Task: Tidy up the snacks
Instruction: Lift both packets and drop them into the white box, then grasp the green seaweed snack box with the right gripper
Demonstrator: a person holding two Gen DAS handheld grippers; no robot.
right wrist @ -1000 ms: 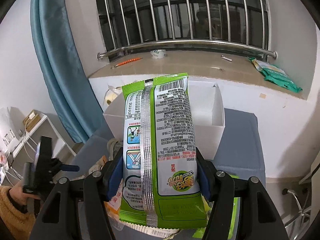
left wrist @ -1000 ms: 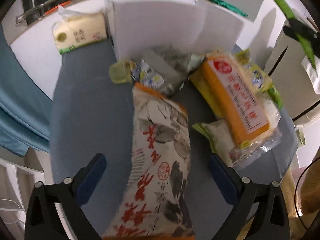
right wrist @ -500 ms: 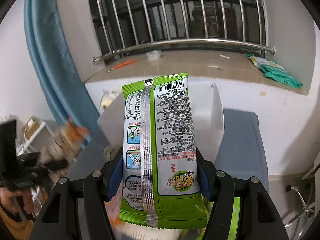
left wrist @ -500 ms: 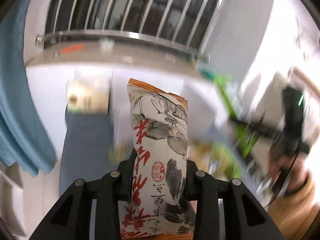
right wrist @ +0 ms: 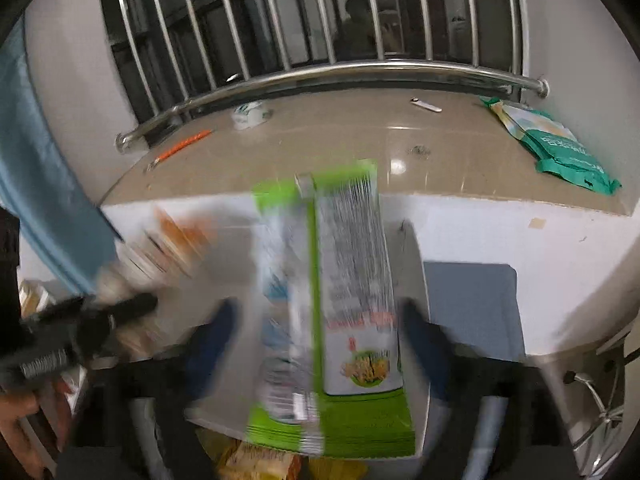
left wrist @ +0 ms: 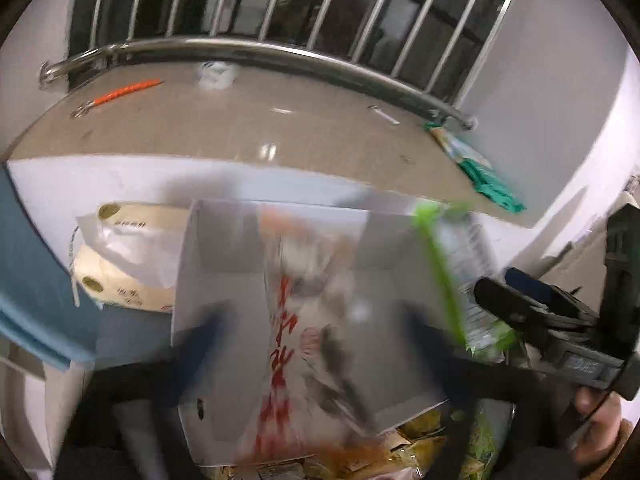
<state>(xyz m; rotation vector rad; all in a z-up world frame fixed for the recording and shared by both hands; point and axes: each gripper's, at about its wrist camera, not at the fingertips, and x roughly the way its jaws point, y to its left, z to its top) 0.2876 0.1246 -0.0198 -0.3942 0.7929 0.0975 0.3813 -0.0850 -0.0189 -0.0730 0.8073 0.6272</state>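
Both views are motion-blurred. My left gripper (left wrist: 312, 344) has its jaws spread wide; the white snack bag with red lettering (left wrist: 296, 336) lies between them over the open white box (left wrist: 224, 280), and I cannot tell if the fingers touch it. My right gripper (right wrist: 316, 332) likewise has wide jaws around the green snack bag (right wrist: 340, 304), above the box (right wrist: 224, 240). The right gripper and green bag also show in the left wrist view (left wrist: 452, 272).
Tissue packs (left wrist: 128, 256) lie left of the box. A beige windowsill (right wrist: 360, 140) with a steel rail, a green packet (right wrist: 560, 148) and an orange pen (right wrist: 180, 146) runs behind. More snacks (left wrist: 420, 456) lie below the box. A blue curtain (right wrist: 36, 184) hangs on the left.
Both grippers have moved forward over the white box and their jaws have spread apart. Both bags now blur, as if slipping free.
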